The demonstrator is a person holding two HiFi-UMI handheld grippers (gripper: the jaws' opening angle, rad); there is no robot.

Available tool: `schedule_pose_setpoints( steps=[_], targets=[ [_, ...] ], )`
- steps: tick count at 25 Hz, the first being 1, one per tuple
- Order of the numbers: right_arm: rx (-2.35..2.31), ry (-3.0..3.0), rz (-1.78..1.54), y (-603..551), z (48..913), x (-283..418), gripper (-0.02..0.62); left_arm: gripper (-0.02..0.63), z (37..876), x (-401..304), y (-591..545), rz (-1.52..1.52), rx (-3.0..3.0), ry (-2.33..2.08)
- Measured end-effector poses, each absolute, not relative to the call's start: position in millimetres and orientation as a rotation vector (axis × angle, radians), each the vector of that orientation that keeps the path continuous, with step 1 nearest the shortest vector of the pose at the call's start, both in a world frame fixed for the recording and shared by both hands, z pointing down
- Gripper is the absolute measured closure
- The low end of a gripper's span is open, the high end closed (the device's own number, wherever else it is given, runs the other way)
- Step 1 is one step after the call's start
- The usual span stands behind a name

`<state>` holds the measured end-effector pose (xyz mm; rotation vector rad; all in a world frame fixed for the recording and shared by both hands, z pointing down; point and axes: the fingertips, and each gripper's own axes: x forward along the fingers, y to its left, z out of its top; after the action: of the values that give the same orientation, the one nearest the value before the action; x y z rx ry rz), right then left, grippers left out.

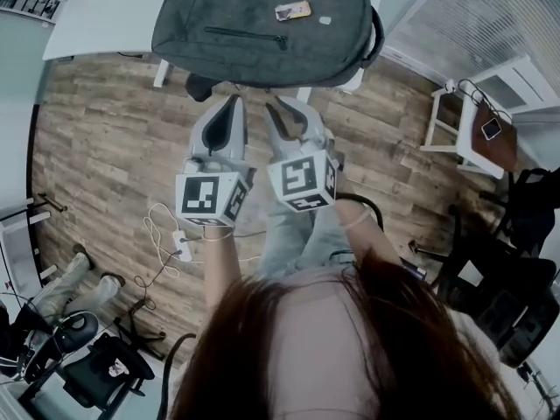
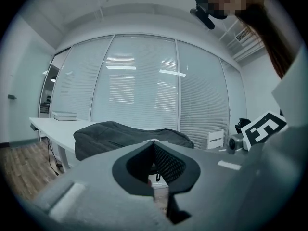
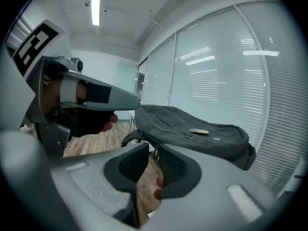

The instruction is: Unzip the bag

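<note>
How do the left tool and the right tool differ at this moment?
The left tool has its jaws closed together; the right tool has its jaws slightly apart. The left tool views the bag edge-on; the right tool sees its top face. Both are empty and short of the bag.

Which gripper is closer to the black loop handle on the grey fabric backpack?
Right. The right gripper is below-left of the black loop handle; the left gripper is further left, facing the middle of the grey fabric backpack.

white table (image 1: 96, 16) | wood floor (image 1: 105, 138) | white cable (image 1: 179, 245) | white stand, brown top (image 1: 503, 151) | black chair (image 1: 96, 370)
</note>
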<state>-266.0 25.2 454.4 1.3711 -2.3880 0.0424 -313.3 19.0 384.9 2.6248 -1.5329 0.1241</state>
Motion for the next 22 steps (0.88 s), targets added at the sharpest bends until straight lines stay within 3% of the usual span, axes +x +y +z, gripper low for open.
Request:
schedule_pose_setpoints(
  steps=[22],
  targets=[
    [1.682, -2.197, 0.153, -6.0, 495.9, -283.2, 0.499, 0.603, 427.6, -318.7, -38.0, 0.157, 2.748, -1.260]
  ],
)
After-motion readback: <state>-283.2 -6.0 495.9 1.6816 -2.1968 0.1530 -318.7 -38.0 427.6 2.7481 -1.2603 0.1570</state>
